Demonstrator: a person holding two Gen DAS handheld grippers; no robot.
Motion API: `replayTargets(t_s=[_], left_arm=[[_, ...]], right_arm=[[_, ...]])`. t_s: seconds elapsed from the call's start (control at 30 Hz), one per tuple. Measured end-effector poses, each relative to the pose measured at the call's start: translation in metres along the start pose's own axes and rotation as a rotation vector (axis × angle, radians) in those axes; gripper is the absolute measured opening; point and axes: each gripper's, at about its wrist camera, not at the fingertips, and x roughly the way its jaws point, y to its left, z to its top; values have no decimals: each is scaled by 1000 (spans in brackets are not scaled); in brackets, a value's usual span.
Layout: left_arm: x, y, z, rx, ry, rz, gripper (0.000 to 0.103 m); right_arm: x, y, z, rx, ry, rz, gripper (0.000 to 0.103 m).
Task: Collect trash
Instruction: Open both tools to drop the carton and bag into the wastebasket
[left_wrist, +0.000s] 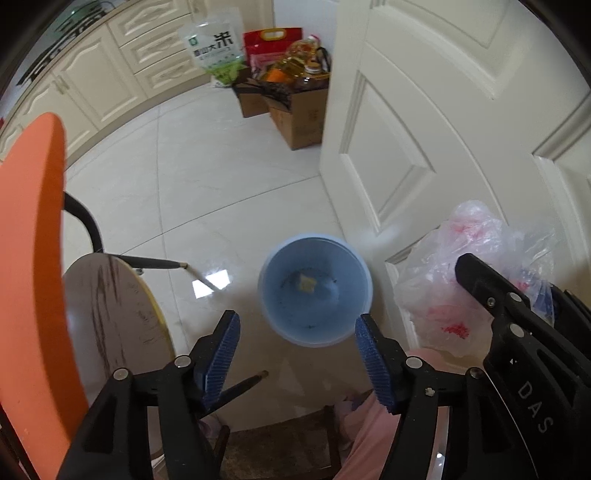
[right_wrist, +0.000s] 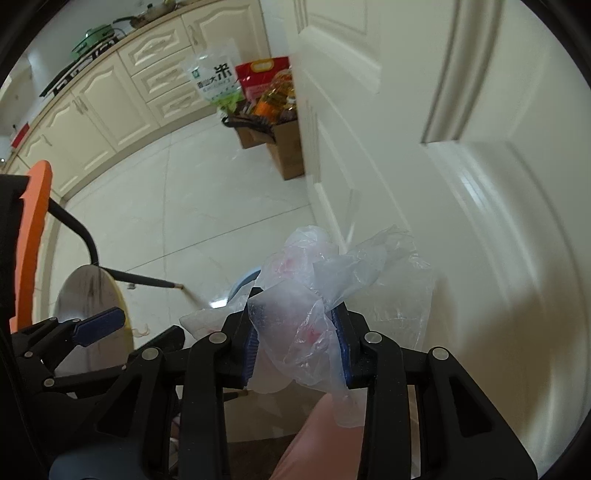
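Right gripper (right_wrist: 297, 343) is clamped on a crumpled plastic bag (right_wrist: 314, 302): thin, translucent white film with red print, bunched between the blue pads and spilling out above and to the right. Left gripper (left_wrist: 295, 350) hangs empty, jaws wide. Blue bin (left_wrist: 315, 288) sits on the tile floor beside the white door (left_wrist: 424, 129), bag held up just right of it.

A home kitchen: cream cabinets (right_wrist: 110, 99), stove with pan (right_wrist: 94, 37), rice bag (left_wrist: 214, 46).

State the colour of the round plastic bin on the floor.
Light blue round plastic bin; clearest in the left wrist view.
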Motion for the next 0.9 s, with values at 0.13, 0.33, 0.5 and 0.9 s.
replayTargets(t_s=[0.13,0.33,0.5,0.9], left_arm=[[0,-7,-7,15,-3,10,61],[0,-7,-13,8,-7,-6,61],[-11,-3,-24,-1,-7,-24,61],[-56,-8,-51,12,-67,5,61]], right_arm=[[6,3,2,-2,29,21,40],[5,5,4,-9,32,22,46],[1,4,5,-11,27,11,54],[-34,-3,-2,3,-25,-86,54]])
